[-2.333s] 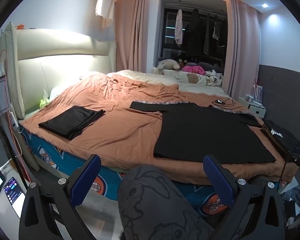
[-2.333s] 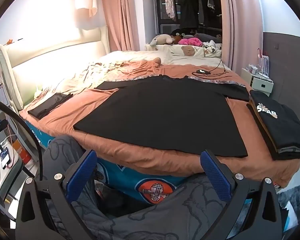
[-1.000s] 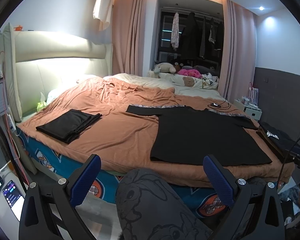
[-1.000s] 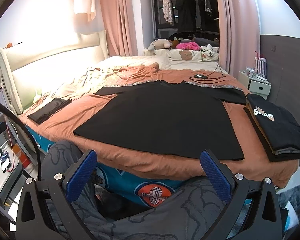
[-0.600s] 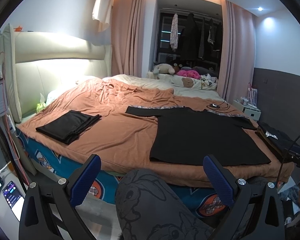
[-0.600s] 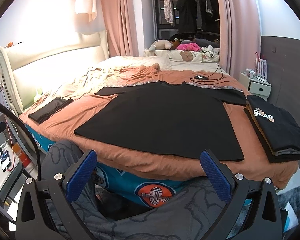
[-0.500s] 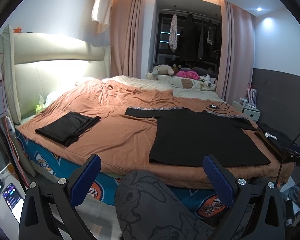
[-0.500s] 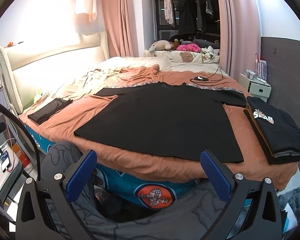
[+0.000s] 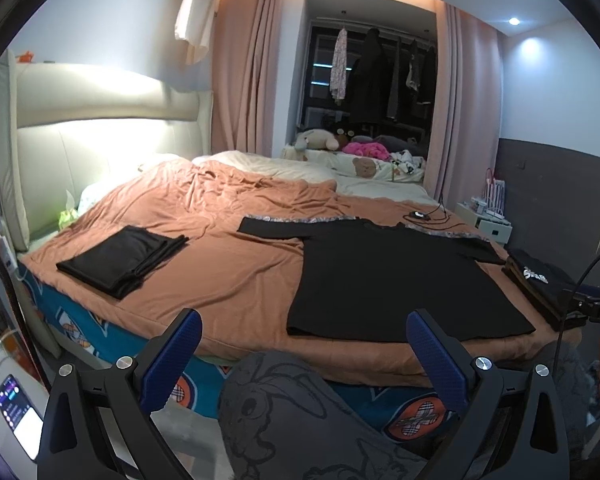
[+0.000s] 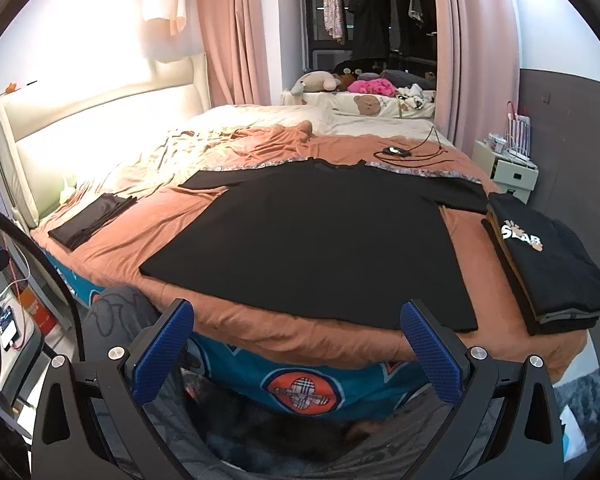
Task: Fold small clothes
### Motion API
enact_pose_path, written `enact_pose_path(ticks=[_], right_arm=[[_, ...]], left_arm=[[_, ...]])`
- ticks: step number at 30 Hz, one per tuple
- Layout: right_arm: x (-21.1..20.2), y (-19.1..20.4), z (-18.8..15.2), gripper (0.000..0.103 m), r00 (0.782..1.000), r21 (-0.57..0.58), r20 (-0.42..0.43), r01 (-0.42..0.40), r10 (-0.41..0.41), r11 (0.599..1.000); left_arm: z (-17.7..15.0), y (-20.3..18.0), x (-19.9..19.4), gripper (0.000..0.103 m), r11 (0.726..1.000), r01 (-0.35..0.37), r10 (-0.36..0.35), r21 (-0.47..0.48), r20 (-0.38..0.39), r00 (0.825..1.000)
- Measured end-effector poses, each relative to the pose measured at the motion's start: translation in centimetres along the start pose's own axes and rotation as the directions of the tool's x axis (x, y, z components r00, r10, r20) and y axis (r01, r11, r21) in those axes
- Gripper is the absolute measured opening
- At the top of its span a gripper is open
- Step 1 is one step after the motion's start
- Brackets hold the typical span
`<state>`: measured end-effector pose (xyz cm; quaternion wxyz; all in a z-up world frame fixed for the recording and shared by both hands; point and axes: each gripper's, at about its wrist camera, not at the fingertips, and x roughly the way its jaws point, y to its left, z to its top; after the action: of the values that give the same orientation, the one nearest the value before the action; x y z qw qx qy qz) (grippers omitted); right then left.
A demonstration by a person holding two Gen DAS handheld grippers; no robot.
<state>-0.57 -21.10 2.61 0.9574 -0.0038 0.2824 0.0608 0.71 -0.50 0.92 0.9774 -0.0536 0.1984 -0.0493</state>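
A black T-shirt [image 10: 324, 236] lies spread flat on the bed [image 10: 260, 332], on the orange-brown blanket [image 9: 228, 276], with its hem toward me near the bed's edge and both short sleeves stretched out to the sides. The cloth looks smooth, plain and very dark, so I can make out almost no creases or seams in it. My left gripper [image 9: 300, 354] hangs in front of the bed with its blue-padded fingers [image 9: 170, 360] wide apart and nothing between them. My right gripper [image 10: 296, 346] is the same, fingers spread, empty, short of the mattress edge.

To the right of the shirt, just beside its sleeve, sits a stack of folded clothes [image 10: 548, 268] with white lettering on the top piece. Well to the left, near the headboard [image 9: 100, 152], lies another folded black garment [image 9: 120, 256].

My knee in grey printed trousers [image 9: 300, 420] fills the bottom of the left view and covers part of the bed's side. In the right view the space under the fingers is dark and I cannot tell what is there. The shirt's collar is hard to pick out against the black. A cable and small device [image 10: 396, 151] rest on the blanket beyond the shirt.
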Motion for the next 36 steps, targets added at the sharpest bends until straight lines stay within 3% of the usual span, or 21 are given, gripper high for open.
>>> enact_pose_path(ticks=[9,13,36], right_arm=[[2.9,-0.6,1.9,0.103,1.0,0.027,-0.012,-0.028,0.028,0.999],[5.1,-0.4,2.6,0.103,1.0,0.02,-0.021,0.0,0.0,1.0],[15.7,0.3,8.9,0.103,0.989,0.032,-0.144,-0.024,0.028,0.999]], left_arm=[[2.4,0.7,3.1,0.103,1.0,0.001,-0.002,-0.019,-0.021,1.0],[3.0,1.0,5.0,0.103,1.0,0.002,-0.002,-0.003,-0.037,0.999],[5.8,8.3,15.3,0.103,0.993,-0.044,0.028,-0.112,-0.144,0.989]])
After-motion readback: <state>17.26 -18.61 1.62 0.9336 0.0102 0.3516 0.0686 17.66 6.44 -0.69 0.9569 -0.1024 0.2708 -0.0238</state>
